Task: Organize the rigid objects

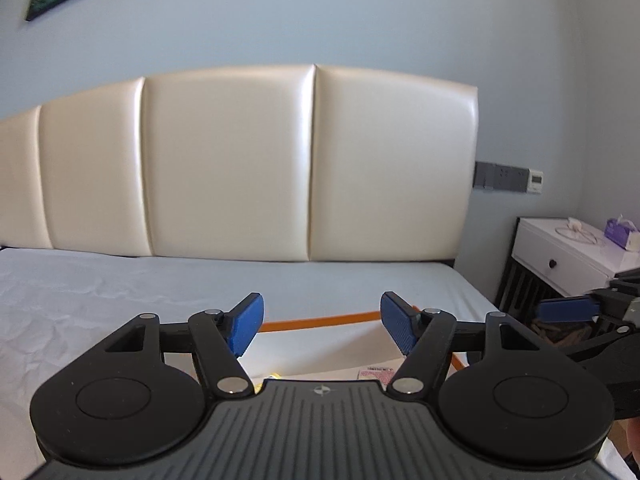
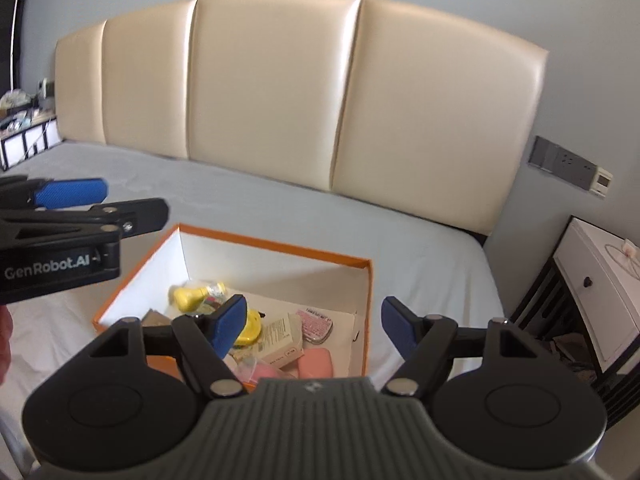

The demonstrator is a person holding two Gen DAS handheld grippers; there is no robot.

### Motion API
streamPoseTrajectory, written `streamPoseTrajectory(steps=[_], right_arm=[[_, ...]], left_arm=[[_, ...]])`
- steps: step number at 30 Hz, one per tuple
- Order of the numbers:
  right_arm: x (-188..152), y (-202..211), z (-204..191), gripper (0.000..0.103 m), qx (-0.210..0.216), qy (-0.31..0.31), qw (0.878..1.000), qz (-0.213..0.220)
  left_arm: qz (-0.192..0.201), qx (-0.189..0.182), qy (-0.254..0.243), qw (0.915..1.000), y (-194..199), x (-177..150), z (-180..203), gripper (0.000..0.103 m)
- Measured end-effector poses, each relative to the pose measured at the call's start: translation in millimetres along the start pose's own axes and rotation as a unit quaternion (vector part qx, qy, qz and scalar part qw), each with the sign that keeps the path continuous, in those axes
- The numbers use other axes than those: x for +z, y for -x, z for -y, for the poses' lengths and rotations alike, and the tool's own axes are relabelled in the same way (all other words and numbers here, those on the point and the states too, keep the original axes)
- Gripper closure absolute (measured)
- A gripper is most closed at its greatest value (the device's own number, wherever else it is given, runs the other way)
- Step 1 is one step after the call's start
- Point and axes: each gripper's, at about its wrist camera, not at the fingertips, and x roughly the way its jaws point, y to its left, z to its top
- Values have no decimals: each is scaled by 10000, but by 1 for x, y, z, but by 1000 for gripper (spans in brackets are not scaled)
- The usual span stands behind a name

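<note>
Orange-rimmed box [image 2: 280, 248] sits on the bed [image 2: 420, 248], holding small items. Both the left gripper [image 1: 322, 326] and the right gripper [image 2: 312, 328] hang above it, jaws wide apart, empty.

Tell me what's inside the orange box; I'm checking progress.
The orange box holds a yellow bottle, a pink case and a small carton; the right gripper covers others.

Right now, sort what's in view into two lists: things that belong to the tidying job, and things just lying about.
Job:
- orange box on the bed
- items inside: yellow bottle, small carton, pink case, pink patterned tin
- left hand-held gripper and right hand-held gripper, both open and empty

Lying about:
- white nightstand
- tissue box
- cream headboard
- wall sockets
</note>
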Motion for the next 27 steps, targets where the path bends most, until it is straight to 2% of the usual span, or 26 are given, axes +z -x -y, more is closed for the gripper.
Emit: streamPoseTrajectory(steps=[4, 9, 14, 16, 18, 22, 25, 27], right_arm=[[-11, 19, -3, 17, 19, -388, 9990, 203], [-31, 40, -15, 16, -8, -754, 9967, 312], [-54, 61, -30, 16, -176, -828, 9950, 532], [-61, 67, -34, 13, -302, -863, 9938, 634], [-69, 72, -37, 9, -364, -894, 9931, 669], [-78, 73, -41, 8, -371, -877, 9942, 508], [-86, 75, -43, 8, -440, -775, 9949, 464], [-90, 73, -43, 7, -484, -717, 9956, 355]], left_arm=[[124, 158, 83, 9998, 20, -12, -5, 24], [5, 264, 233, 9994, 39, -32, -17, 24], [207, 783, -124, 9966, 60, -52, -21, 23], [235, 800, -73, 9965, 67, -56, -24, 15], [226, 841, -40, 9962, 72, -59, -25, 14], [-128, 860, -67, 9962, 76, -66, -23, 13], [-572, 644, 87, 9963, 77, -77, -24, 9], [-834, 624, 131, 9945, 75, -84, -22, 9]])
